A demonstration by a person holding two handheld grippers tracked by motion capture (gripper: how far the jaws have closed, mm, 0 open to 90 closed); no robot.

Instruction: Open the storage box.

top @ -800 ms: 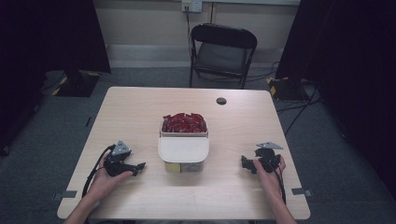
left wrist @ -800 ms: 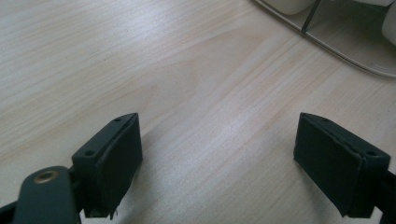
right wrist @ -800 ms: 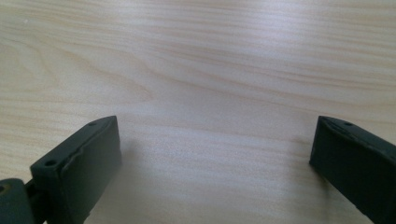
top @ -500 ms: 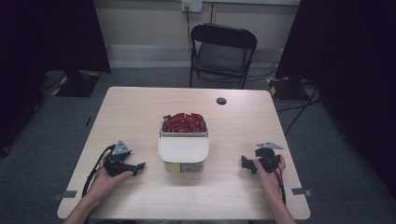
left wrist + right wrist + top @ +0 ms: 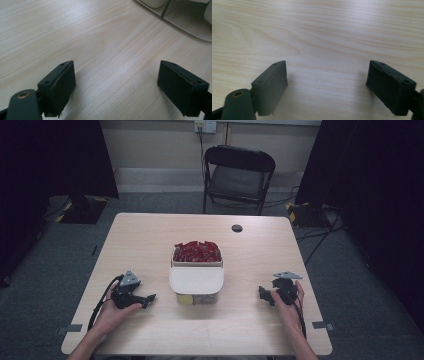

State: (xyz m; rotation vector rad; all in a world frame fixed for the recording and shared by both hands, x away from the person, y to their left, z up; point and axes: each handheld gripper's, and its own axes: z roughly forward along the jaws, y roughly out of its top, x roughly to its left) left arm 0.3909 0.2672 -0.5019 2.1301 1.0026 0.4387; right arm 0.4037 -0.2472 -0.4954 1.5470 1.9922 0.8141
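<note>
Starting from rest, a lidded container [image 5: 196,287] at table [image 5: 150,240] centre is the likely target, with a tray of red packets [image 5: 197,252] touching its far side. The white lid should be approached level from both sides, squarely, without nudging the tray. Left gripper [image 5: 148,298] is held spread wide, nothing between the pads, resting near the container's left. Right gripper [image 5: 262,294] is likewise released, empty, over bare wood.
</note>
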